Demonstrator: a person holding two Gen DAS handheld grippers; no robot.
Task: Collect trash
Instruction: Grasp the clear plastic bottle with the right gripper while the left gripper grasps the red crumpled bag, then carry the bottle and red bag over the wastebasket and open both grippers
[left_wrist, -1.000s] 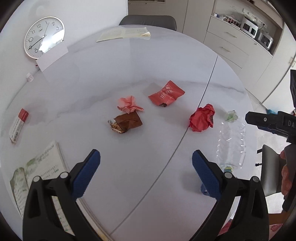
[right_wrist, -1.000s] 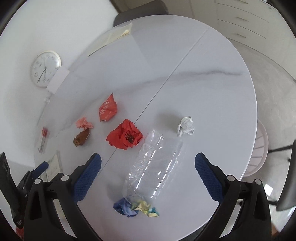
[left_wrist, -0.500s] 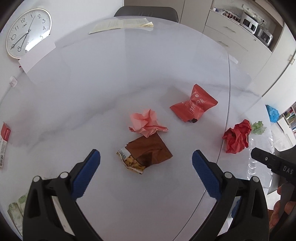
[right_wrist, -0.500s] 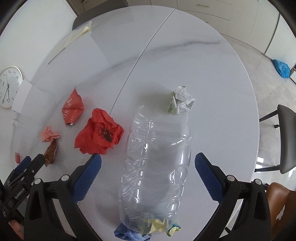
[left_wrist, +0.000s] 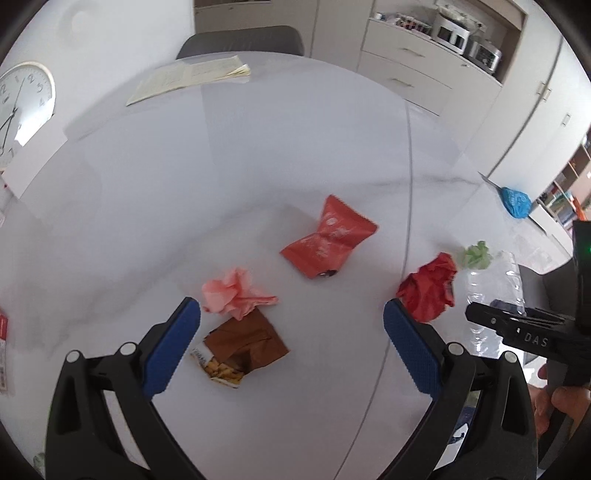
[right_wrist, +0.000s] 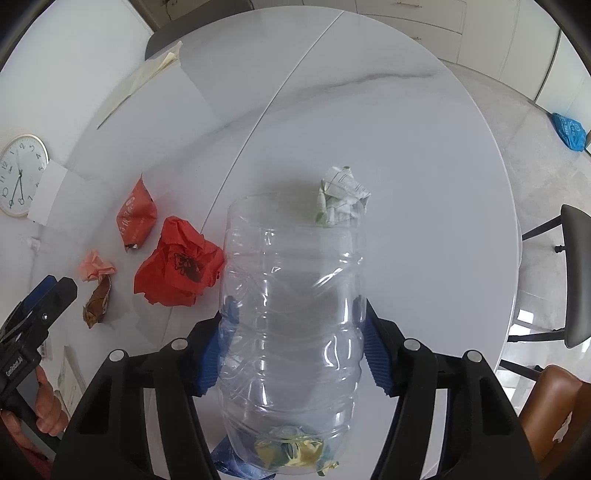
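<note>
My right gripper (right_wrist: 293, 343) is shut on a clear cut-open plastic bottle (right_wrist: 291, 314) lying on the white table (right_wrist: 424, 147); crumpled yellow and blue trash sits in its near end. A white-green paper ball (right_wrist: 341, 195) lies just past its mouth. My left gripper (left_wrist: 291, 336) is open above a brown snack wrapper (left_wrist: 243, 343), with a pink paper ball (left_wrist: 232, 291) just beyond. A red snack packet (left_wrist: 328, 238) and a crumpled red paper (left_wrist: 428, 291) lie further right. The bottle also shows in the left wrist view (left_wrist: 495, 280).
A paper booklet (left_wrist: 188, 79) lies at the far edge by a grey chair (left_wrist: 240, 40). A wall clock (left_wrist: 22, 107) lies at the left. A blue bag (right_wrist: 569, 131) is on the floor. A chair (right_wrist: 569, 273) stands right of the table.
My right gripper moved forward and closed on the bottle. My left gripper moved forward and down toward the brown wrapper and stays open.
</note>
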